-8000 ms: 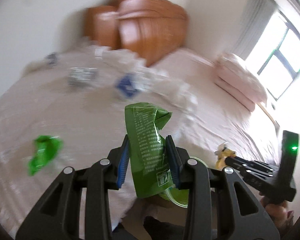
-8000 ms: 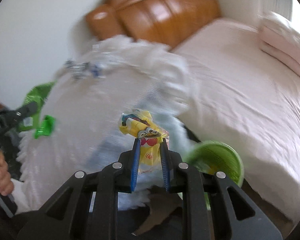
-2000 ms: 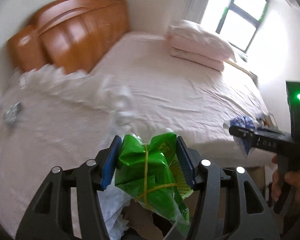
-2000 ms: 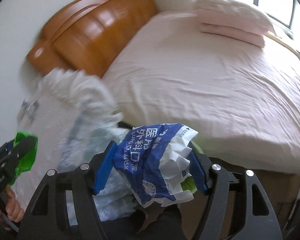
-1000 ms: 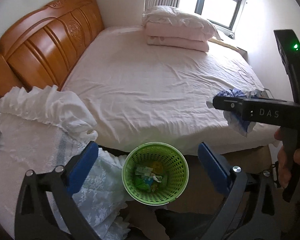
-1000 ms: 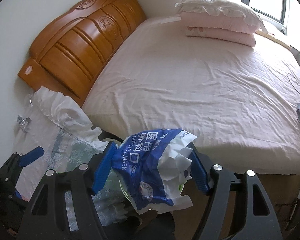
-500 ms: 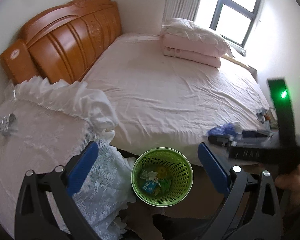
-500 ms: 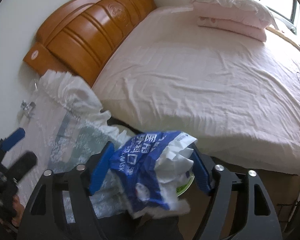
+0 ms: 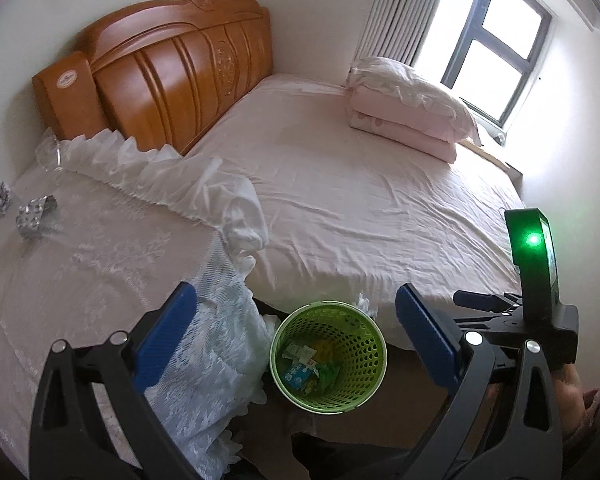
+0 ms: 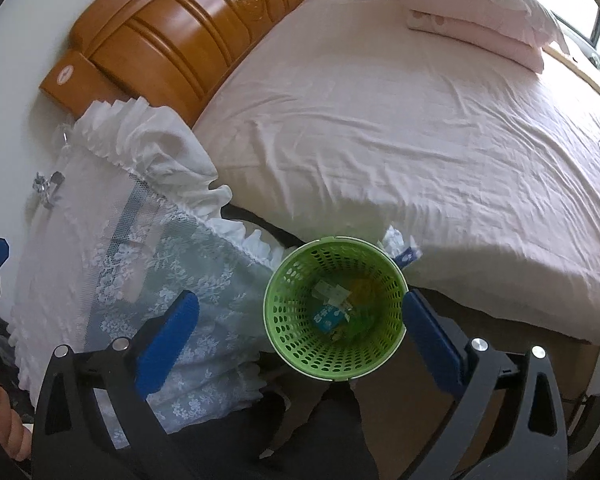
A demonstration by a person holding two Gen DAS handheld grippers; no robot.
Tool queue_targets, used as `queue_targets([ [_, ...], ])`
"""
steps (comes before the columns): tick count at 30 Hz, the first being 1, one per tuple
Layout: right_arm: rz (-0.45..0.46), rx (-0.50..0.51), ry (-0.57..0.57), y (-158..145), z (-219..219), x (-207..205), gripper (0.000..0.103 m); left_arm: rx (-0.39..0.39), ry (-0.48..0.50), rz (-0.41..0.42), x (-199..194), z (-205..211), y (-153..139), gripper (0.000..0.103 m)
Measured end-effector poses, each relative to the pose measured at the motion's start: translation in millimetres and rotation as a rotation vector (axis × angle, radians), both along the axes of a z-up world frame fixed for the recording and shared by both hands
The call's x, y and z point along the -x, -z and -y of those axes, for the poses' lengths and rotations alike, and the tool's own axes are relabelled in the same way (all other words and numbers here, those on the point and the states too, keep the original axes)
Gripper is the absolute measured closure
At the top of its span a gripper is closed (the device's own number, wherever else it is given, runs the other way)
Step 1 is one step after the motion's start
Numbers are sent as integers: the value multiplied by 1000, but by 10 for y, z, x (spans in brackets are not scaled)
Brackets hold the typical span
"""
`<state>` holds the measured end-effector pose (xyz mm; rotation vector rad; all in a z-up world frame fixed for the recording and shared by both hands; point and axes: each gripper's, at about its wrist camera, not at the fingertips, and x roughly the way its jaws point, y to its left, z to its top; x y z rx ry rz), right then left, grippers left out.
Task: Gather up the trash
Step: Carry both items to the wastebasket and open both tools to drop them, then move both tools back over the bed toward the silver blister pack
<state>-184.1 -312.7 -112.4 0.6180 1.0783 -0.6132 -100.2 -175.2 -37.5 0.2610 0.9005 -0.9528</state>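
With the right gripper just spread empty over the green basket, the drop is done; next, the equally wide-open left gripper should fetch the foil scraps near the lace cloth's far edge.

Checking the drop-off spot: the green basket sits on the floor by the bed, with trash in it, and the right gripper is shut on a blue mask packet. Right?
Not quite. The right gripper is open with nothing between its fingers, as the right wrist view shows. The green basket does sit by the bed, with trash inside.
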Motion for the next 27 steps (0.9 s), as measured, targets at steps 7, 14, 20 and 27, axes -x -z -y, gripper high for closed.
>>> queue_targets([
  [7, 0, 1, -16, -14, -53, -65, 3, 2, -32, -3, -73, -145, -13, 8],
  [14, 10, 9, -56, -74, -180, -210, 3, 15, -103, 10, -228, -425, -86, 8],
  [20, 67, 41, -167, -212, -406, -598, 3, 20, -257, 32, -480, -931, -149, 8],
  [27, 106, 23, -359, -231, -860, -1371, 3, 0, -475, 43, -772, -1660, -120, 8],
])
